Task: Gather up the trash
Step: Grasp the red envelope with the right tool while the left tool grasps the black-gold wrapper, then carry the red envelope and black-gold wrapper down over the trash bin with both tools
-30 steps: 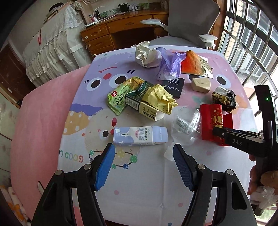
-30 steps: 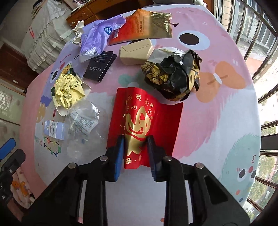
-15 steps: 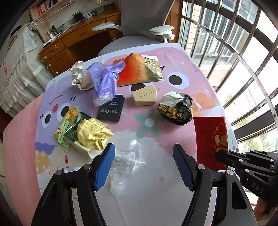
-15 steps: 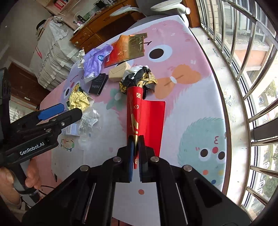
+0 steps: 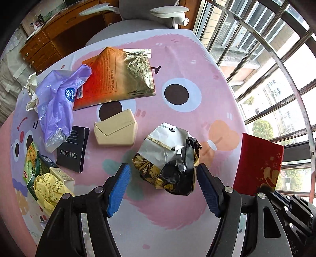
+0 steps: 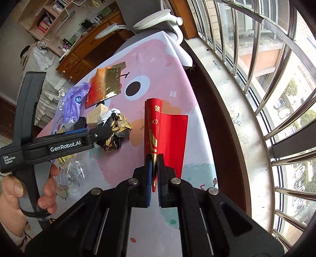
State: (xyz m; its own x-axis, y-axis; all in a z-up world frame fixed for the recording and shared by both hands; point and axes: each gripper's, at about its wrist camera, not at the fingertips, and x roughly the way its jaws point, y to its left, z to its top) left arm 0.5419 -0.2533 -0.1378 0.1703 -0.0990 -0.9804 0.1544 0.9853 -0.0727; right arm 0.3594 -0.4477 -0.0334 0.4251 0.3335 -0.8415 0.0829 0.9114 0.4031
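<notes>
The left gripper [image 5: 163, 180] has its blue-padded fingers [image 5: 118, 188] spread wide apart, holding nothing. The crumpled black-and-gold wrapper [image 5: 169, 164] sits between them, just ahead of the tips; whether either pad touches it cannot be told. Ahead of the left finger lie a beige box [image 5: 116, 131] and a black card [image 5: 73, 150] printed TALOPN, the card partly under a purple plastic bag [image 5: 56, 106]. Farther ahead is an orange-and-gold foil pouch [image 5: 118, 79], flat on the cartoon tablecloth [image 5: 197, 65]. Outside the left finger sit a crumpled yellow wrapper [image 5: 49, 190] and a green packet [image 5: 31, 164].

The right gripper [image 6: 155, 166] has its fingers pressed together on the lower end of a red envelope [image 6: 165, 132] with gold print. The envelope stands up from the fingers, folded or curled along its length, lifted off the cloth. In the left wrist view the same envelope rises just outside the left gripper's right finger.

In the right wrist view a hand [image 6: 23, 191] holds the left gripper's handle, off to the left of the right fingers. The cloth directly ahead of the left gripper, past the black-and-gold wrapper, is bare pink up to the far table edge. To the right of the right fingers the table edge runs close, with a window ledge [image 6: 233, 110] and metal bars [image 6: 276, 65] beyond it. A grey chair [image 5: 142, 17] stands at the far edge.
</notes>
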